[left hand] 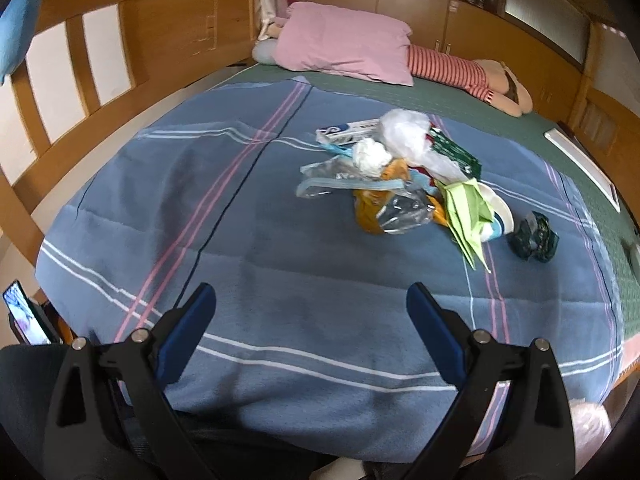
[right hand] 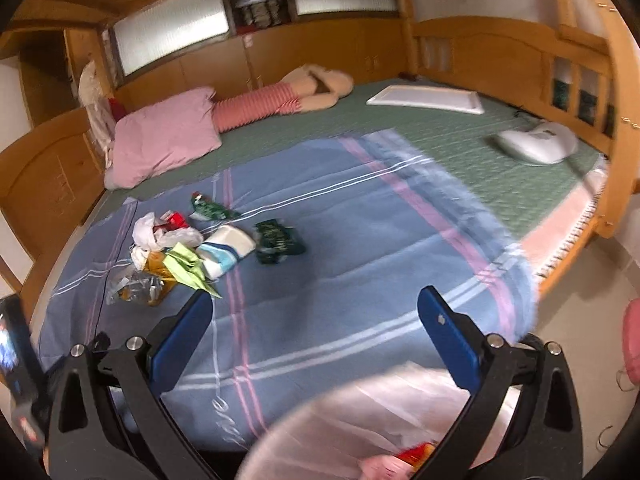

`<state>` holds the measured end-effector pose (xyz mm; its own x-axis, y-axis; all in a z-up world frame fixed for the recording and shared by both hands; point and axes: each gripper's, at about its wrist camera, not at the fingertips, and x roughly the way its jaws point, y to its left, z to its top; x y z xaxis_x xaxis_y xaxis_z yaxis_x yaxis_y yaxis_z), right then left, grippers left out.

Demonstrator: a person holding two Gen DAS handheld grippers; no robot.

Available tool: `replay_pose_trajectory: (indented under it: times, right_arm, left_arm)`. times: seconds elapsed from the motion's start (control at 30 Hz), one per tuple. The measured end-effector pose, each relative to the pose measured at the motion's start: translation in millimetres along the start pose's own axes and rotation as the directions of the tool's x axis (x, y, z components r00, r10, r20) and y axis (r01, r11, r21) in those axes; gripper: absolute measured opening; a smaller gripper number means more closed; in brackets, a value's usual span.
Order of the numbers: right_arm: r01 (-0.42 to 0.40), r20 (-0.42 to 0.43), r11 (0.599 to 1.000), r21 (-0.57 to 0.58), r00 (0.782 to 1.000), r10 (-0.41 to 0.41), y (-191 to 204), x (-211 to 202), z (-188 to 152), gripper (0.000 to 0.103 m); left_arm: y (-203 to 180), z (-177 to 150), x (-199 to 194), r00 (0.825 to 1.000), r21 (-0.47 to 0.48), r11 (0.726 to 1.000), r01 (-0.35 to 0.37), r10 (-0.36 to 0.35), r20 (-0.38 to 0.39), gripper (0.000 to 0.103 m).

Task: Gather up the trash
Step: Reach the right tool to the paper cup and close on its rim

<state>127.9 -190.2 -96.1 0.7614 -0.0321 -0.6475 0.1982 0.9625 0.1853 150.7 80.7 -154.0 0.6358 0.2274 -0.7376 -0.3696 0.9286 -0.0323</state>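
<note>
A pile of trash [left hand: 404, 180] lies on the blue striped blanket [left hand: 240, 240]: a toothpaste box [left hand: 344, 130], white crumpled plastic [left hand: 404, 130], clear wrappers, a green paper [left hand: 468, 212], a paper cup [left hand: 498, 216] and a dark green wrapper [left hand: 534, 238]. My left gripper [left hand: 310, 304] is open and empty, well short of the pile. In the right wrist view the pile [right hand: 180, 248] sits to the left. My right gripper [right hand: 316, 308] is open over the blanket. A pink translucent trash bag [right hand: 360, 420] lies below it, blurred.
A pink pillow [left hand: 344, 40] and a striped plush toy [left hand: 460, 68] lie at the head of the bed. A white tray [right hand: 428, 98] and a white appliance [right hand: 536, 142] sit on the green mat. A wooden bed frame [right hand: 520, 52] surrounds the mattress. A phone [left hand: 24, 312] stands at the left.
</note>
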Motion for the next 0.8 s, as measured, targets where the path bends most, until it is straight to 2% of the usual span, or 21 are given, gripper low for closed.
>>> replay_pose_trajectory:
  times: [0.1, 0.2, 0.33, 0.5, 0.6, 0.63, 0.67, 0.7, 0.73, 0.77, 0.8]
  right_arm:
    - [-0.042, -0.082, 0.999, 0.006, 0.996, 0.042, 26, 43, 10, 0.1]
    - [-0.061, -0.165, 0.998, 0.003, 0.985, 0.061, 61, 94, 18, 0.1]
    - [-0.056, -0.215, 0.998, -0.02, 0.975, 0.051, 101, 144, 25, 0.1]
    - [-0.068, -0.25, 0.996, -0.061, 0.967, 0.051, 151, 191, 34, 0.1]
    - [-0.056, -0.275, 0.988, -0.141, 0.961, 0.015, 172, 209, 31, 0.1]
    - [-0.06, -0.286, 0.985, -0.159, 0.958, 0.012, 176, 213, 28, 0.098]
    - [-0.071, -0.295, 0.984, -0.164, 0.955, 0.02, 178, 215, 25, 0.089]
    - [-0.096, -0.319, 0.981, -0.169, 0.947, 0.038, 179, 217, 19, 0.076]
    - [-0.113, -0.339, 0.979, -0.172, 0.939, 0.049, 179, 217, 15, 0.068]
    - [-0.132, -0.361, 0.975, -0.177, 0.931, 0.061, 178, 217, 9, 0.063]
    - [-0.153, -0.377, 0.972, -0.178, 0.923, 0.077, 175, 216, 5, 0.063]
  left_arm:
    - [12, 1, 6, 0.999, -0.068, 0.998, -0.011, 0.009, -0.032, 0.096]
    - [30, 2, 12, 0.998, -0.176, 0.984, -0.015, 0.004, -0.06, 0.096]
    - [43, -1, 18, 0.996, -0.269, 0.963, -0.031, 0.007, -0.091, 0.096]
    - [41, -2, 22, 0.994, -0.255, 0.966, -0.042, 0.014, -0.112, 0.096]
    - [41, 0, 22, 0.994, -0.247, 0.967, -0.059, 0.033, -0.106, 0.096]
    - [43, 0, 23, 0.993, -0.257, 0.964, -0.064, 0.038, -0.108, 0.096]
    - [45, 0, 23, 0.993, -0.27, 0.961, -0.064, 0.036, -0.11, 0.096]
    - [48, -1, 24, 0.993, -0.291, 0.955, -0.062, 0.03, -0.112, 0.096]
    - [52, -1, 24, 0.993, -0.318, 0.946, -0.059, 0.024, -0.114, 0.096]
    - [55, -2, 24, 0.993, -0.335, 0.94, -0.06, 0.022, -0.116, 0.096]
    - [56, -2, 25, 0.993, -0.346, 0.937, -0.06, 0.02, -0.117, 0.096]
